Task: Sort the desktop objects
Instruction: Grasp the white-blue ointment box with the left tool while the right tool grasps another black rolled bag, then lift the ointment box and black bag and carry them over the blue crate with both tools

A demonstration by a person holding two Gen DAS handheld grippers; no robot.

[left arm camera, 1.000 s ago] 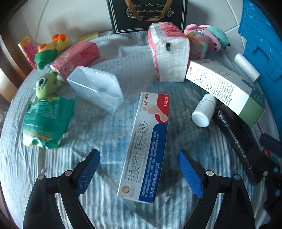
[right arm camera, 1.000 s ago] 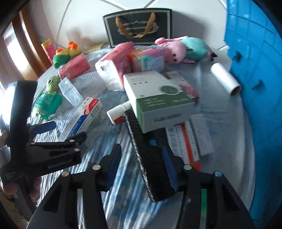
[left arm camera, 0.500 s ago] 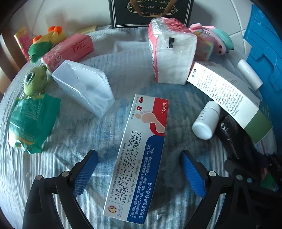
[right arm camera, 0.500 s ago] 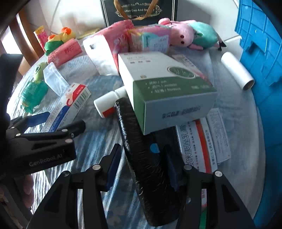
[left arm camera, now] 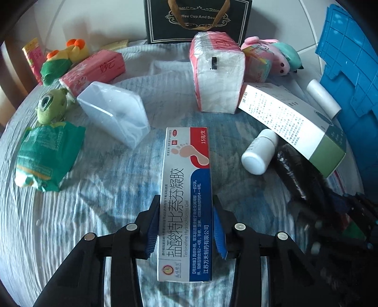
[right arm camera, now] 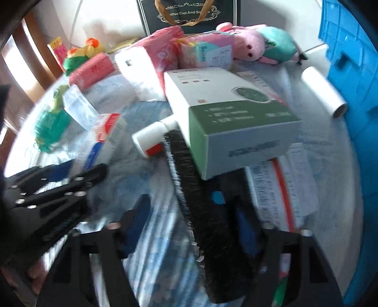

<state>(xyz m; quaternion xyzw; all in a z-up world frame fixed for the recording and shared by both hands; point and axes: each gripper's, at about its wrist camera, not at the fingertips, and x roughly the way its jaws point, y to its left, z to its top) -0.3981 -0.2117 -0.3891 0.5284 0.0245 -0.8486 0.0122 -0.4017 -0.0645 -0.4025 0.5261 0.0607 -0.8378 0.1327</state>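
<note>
A long white, red and blue ointment box (left arm camera: 186,179) lies on the blue-white cloth. My left gripper (left arm camera: 186,229) has its jaws closing on it, and both blue pads press its long sides. In the blurred right wrist view a black wrapped roll (right arm camera: 203,212) lies lengthwise between the pads of my right gripper (right arm camera: 192,226). Those jaws are closing, with a strip of cloth still showing between the left pad (right arm camera: 138,224) and the roll. The roll's far end is under a green and white carton (right arm camera: 236,122). A white bottle (right arm camera: 151,137) lies beside it.
A blue crate (left arm camera: 349,70) walls the right side. Tissue packs (left arm camera: 217,75), a clear plastic box (left arm camera: 113,113), a green packet (left arm camera: 47,158), plush toys (left arm camera: 271,56) and a black gift bag (left arm camera: 196,19) crowd the cloth. A white roll (left arm camera: 323,99) lies by the crate.
The left jaws went from wide open to closed on the ointment box. The right gripper sank closer over the black roll.
</note>
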